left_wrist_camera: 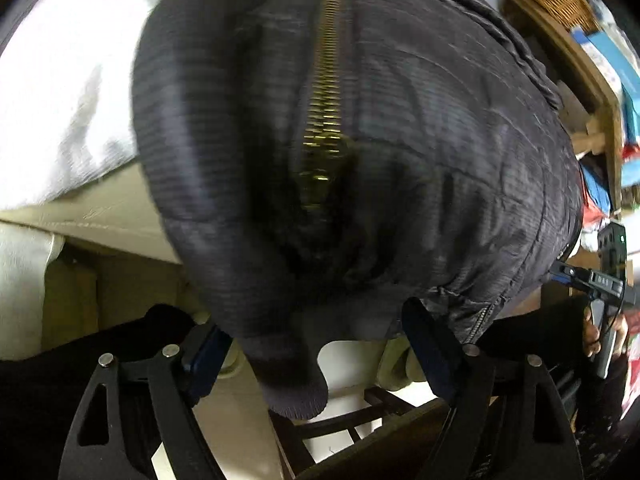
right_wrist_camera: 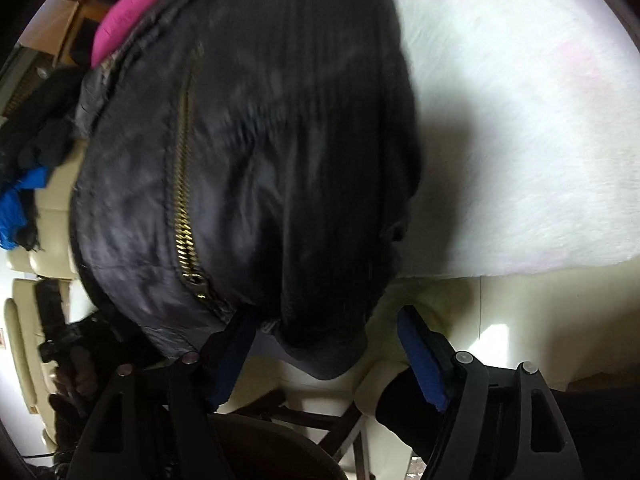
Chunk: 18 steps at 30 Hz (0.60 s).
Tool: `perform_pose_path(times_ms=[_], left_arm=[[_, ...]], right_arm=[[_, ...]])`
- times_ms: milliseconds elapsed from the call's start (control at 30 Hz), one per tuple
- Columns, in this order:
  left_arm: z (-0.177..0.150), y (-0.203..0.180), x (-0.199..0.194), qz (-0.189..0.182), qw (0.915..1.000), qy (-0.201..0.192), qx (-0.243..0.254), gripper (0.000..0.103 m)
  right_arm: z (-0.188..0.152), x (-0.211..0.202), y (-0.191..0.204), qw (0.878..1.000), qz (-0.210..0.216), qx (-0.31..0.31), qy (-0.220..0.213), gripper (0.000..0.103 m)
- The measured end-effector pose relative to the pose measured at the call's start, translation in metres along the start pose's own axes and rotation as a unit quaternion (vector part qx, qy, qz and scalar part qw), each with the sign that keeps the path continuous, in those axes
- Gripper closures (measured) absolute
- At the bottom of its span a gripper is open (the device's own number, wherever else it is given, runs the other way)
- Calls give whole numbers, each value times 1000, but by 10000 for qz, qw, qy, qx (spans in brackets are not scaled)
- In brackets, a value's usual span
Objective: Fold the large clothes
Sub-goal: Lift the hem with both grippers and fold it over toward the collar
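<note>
A dark, shiny jacket [left_wrist_camera: 400,140] with a brass zipper [left_wrist_camera: 326,80] fills the left wrist view and hangs over the front edge of a cream surface. Its ribbed hem [left_wrist_camera: 292,376] droops between the blue-padded fingers of my left gripper [left_wrist_camera: 316,352], whose jaws stand wide apart. In the right wrist view the same jacket [right_wrist_camera: 260,160] shows its zipper [right_wrist_camera: 184,208] and a pink lining [right_wrist_camera: 136,8]. Its lower edge hangs between the fingers of my right gripper [right_wrist_camera: 328,356], which is also wide open. Neither gripper clamps the cloth.
A white fluffy blanket [right_wrist_camera: 520,120] covers the surface beside the jacket, also in the left wrist view [left_wrist_camera: 68,80]. Cream upholstery [right_wrist_camera: 480,312] lies below it. A dark wooden chair frame [right_wrist_camera: 320,424] stands underneath. A cluttered wooden shelf [left_wrist_camera: 592,80] is at the right. Blue and black clothes [right_wrist_camera: 16,208] lie at the left.
</note>
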<state>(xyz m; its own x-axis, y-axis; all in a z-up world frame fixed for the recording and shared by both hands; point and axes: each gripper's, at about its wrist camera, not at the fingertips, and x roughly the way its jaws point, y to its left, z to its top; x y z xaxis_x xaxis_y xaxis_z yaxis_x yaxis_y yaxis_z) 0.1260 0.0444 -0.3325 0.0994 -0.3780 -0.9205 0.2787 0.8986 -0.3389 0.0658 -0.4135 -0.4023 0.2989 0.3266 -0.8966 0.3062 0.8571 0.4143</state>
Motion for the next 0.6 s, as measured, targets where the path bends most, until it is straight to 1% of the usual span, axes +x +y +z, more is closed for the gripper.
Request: perform_pose_path(times_ms=[33,67,100,133,200,300,333,367,400,433,467,500,533,567,600], left_arm=[[-1,-4,0,63,9999,-53,122,38],[-2,-7,-1,147,9996,-92,219,49],[-3,-8,-1,191,9995,-102,238,70],[-3,-7,-1,233,9994,-125,205,74],[-3,-4,-2,134,9998,-146,86,76],[-2,4,0,78,9999,-79,-47,75],[-2,6,3,60,9999,-17,-92,69],[-1,12,4,33,9999,50,-136,62],[5,20,10,0,9998,117,-185,46],[5,22,13,-26,9996,162,-235,40],[5,24,13,-30,9996,160,-236,40],[4,25,12,-30,9997,116,-197,43],[3,25,10,-20,9998,56,-164,58],[1,25,8,9,9999,0,-127,71],[-2,24,5,28,9999,-45,-95,84]], right_arm=[[1,3,3,10000,-13,-24,34,27],[1,6,5,10000,-38,-53,46,27],[2,10,7,9999,-103,-101,71,27],[2,15,10,9997,-135,-139,120,25],[1,29,12,9989,-293,-188,319,23],[-2,51,13,9970,-443,-160,608,23],[-2,57,14,9965,-515,-176,630,23],[-2,59,15,9968,-549,-187,548,23],[-2,60,16,9974,-553,-203,423,23],[-2,60,18,9977,-529,-253,341,23],[-2,60,19,9977,-518,-295,320,24],[-3,59,21,9981,-416,-345,300,40],[-4,57,25,9983,-257,-429,298,53],[-7,52,32,9979,-249,-556,228,55],[-10,48,37,9971,-319,-676,141,64]])
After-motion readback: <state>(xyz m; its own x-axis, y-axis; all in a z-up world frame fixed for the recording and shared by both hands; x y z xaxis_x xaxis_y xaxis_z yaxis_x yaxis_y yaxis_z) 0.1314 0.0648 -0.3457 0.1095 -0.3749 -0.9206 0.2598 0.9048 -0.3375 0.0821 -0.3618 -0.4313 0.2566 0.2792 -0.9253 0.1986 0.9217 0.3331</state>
